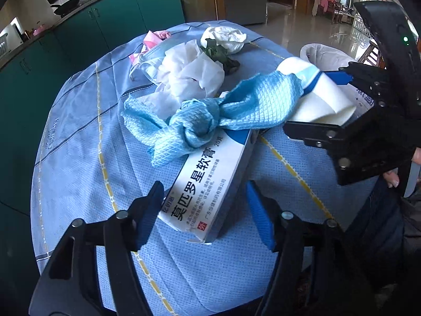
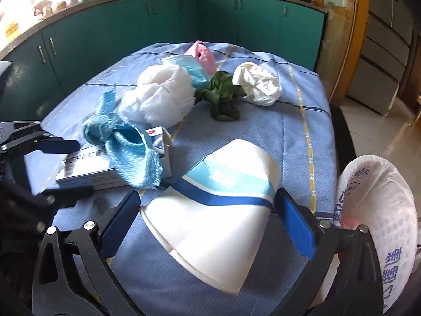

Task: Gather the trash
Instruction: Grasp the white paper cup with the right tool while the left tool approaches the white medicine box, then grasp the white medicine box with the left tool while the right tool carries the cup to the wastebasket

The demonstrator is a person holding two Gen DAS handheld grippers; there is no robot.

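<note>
A white and blue medicine box (image 1: 208, 181) lies on the blue-clothed table, its near end between the fingers of my open left gripper (image 1: 205, 210), not clamped. A knotted blue cloth (image 1: 210, 115) drapes over the box's far end. My right gripper (image 2: 208, 210) straddles a flattened white paper cup with blue bands (image 2: 218, 205); its pads touch both sides of the cup. In the left wrist view, the right gripper (image 1: 339, 100) holds that cup (image 1: 318, 97) at the right. The box (image 2: 105, 168) and cloth (image 2: 126, 147) lie left of the cup.
Crumpled white tissue (image 2: 160, 97), a face mask (image 2: 194, 71), a pink bag (image 2: 202, 55), wilted green leaves (image 2: 223, 97) and a white wad (image 2: 260, 84) lie farther back. A white plastic bag (image 2: 376, 223) hangs open at the table's right edge. Green cabinets (image 2: 158, 26) stand behind.
</note>
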